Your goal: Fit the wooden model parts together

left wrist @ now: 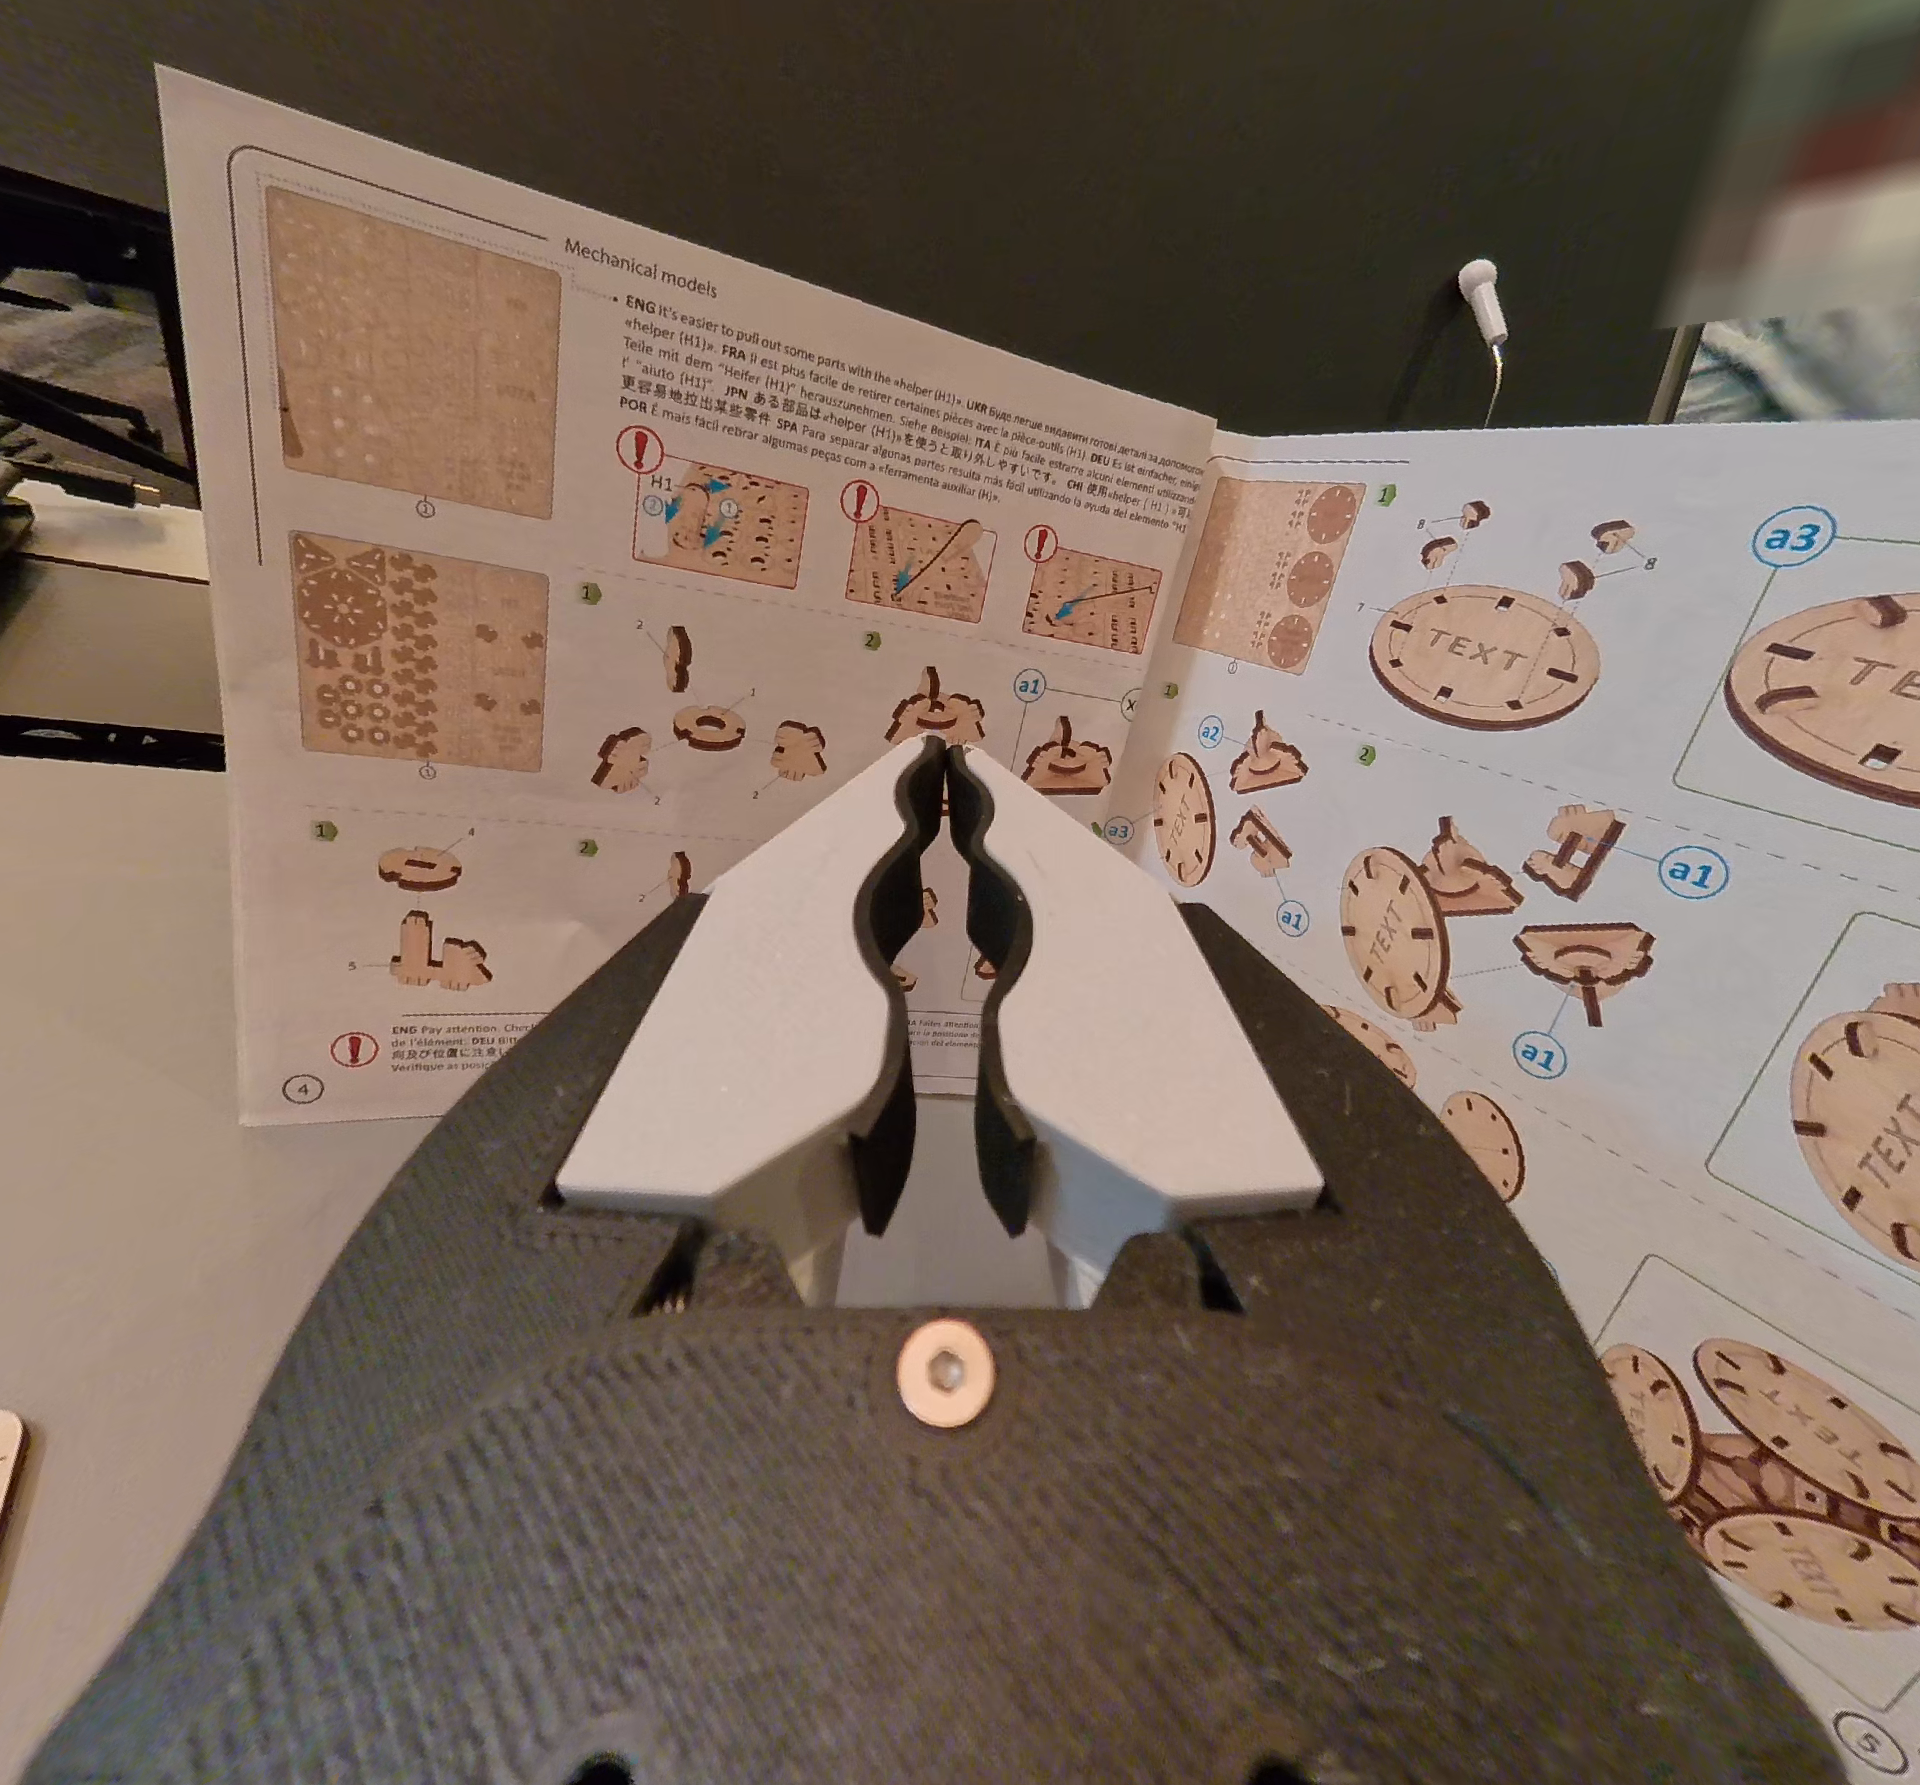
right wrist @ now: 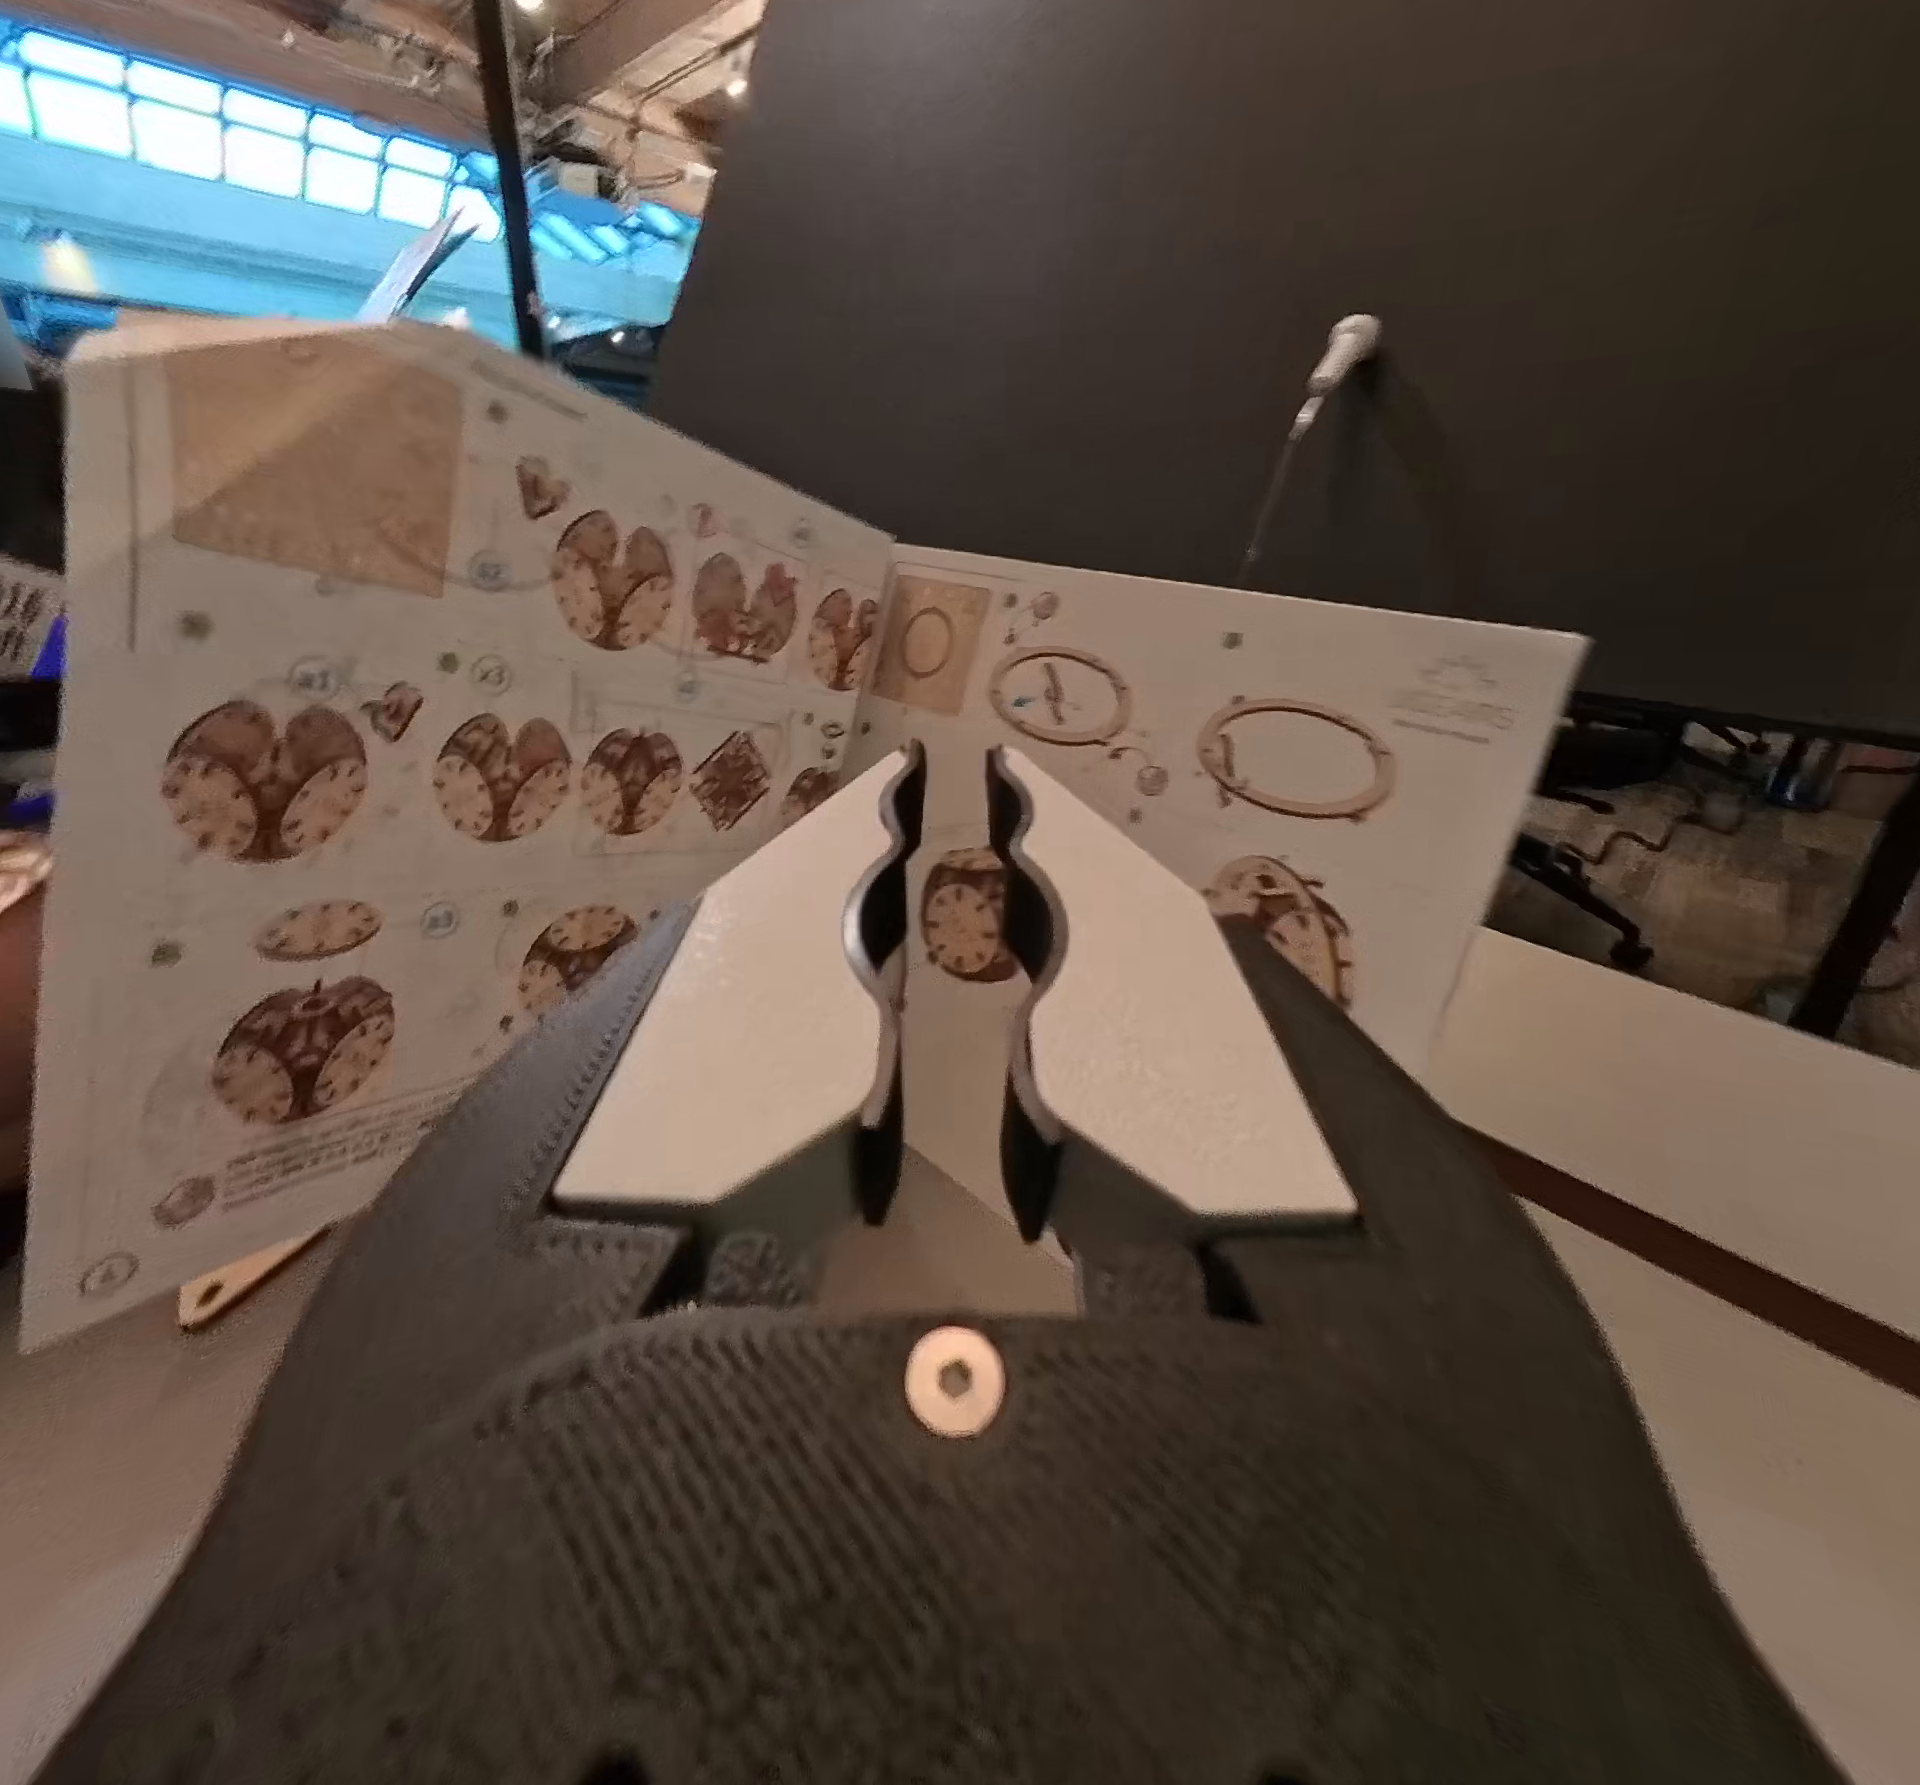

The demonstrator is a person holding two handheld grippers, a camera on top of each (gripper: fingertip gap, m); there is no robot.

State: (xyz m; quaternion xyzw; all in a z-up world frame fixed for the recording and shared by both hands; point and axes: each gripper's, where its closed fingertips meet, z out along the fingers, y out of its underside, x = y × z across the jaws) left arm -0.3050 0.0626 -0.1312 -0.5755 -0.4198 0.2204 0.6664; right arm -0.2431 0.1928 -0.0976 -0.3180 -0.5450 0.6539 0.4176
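The left claw (left wrist: 940, 748) has its grey fingers meeting at the tips on nothing, while the right claw (right wrist: 956, 759) stands slightly parted and bare; just ahead of each stands an unfolded white paper instruction booklet printed with wooden-part diagrams (left wrist: 727, 540) (right wrist: 623, 696), propped upright on the pale surface (left wrist: 104, 1008). Judging from that, a forward nudge from either claw could topple or crease the lightly standing booklet, since only its fold keeps it up

- Pale table (left wrist: 114, 1060): an open instruction booklet (left wrist: 727, 592) is stood upright on it, against a dark panel (left wrist: 935, 73).
- A thin wooden piece (right wrist: 223, 1294) is laid flat by the booklet.
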